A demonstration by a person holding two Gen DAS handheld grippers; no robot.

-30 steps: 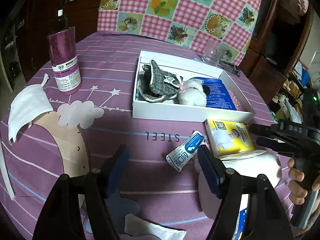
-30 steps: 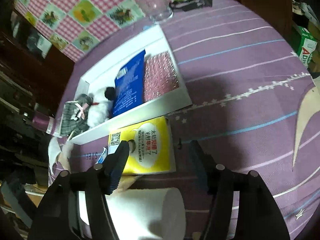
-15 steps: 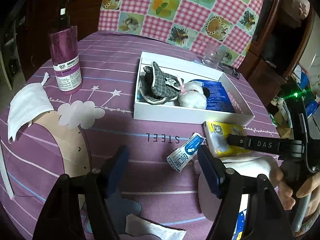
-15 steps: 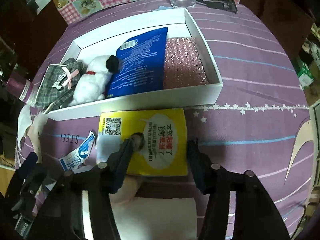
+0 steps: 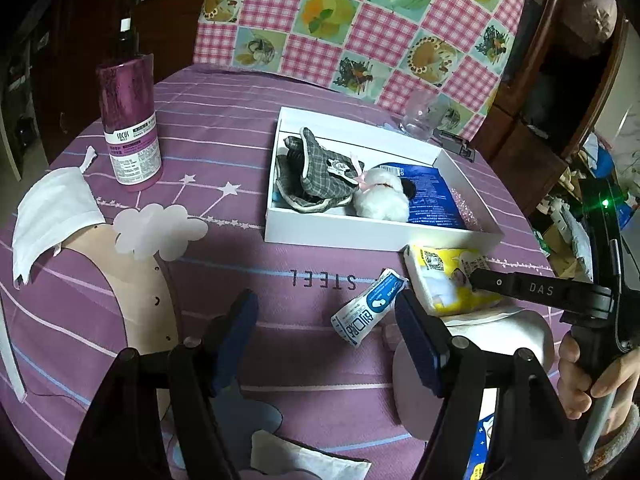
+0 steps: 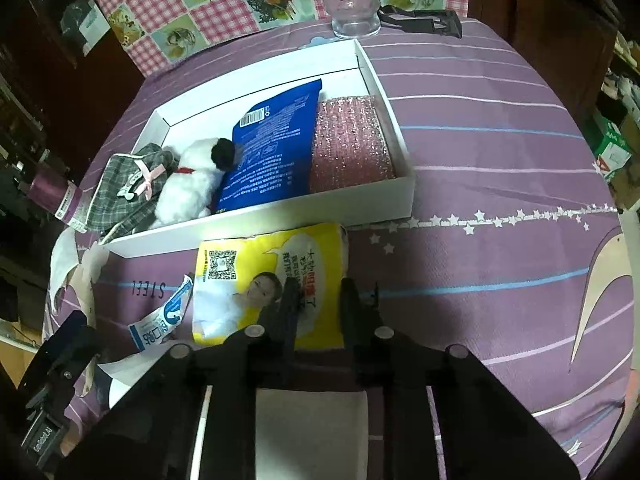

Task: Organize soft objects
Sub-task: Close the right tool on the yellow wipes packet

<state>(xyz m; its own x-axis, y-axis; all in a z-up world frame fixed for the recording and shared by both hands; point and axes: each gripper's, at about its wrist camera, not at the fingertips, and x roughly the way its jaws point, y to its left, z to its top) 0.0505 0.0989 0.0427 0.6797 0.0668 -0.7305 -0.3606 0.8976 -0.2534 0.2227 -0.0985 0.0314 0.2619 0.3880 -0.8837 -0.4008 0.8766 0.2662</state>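
Risk of slippage: right gripper (image 6: 318, 294), jaws just closing, pinches only the near edge of the yellow tissue pack (image 6: 272, 280), which may sag or drop short of the white box (image 6: 280, 212). Left gripper (image 5: 326, 338) hangs apart, holding nothing.

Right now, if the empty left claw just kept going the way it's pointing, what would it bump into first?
Probably the bare purple tablecloth: nothing lies between the left claw's open jaws. The small blue-and-white sachet sits just right of that line, so it might get clipped; depth is hard to judge.
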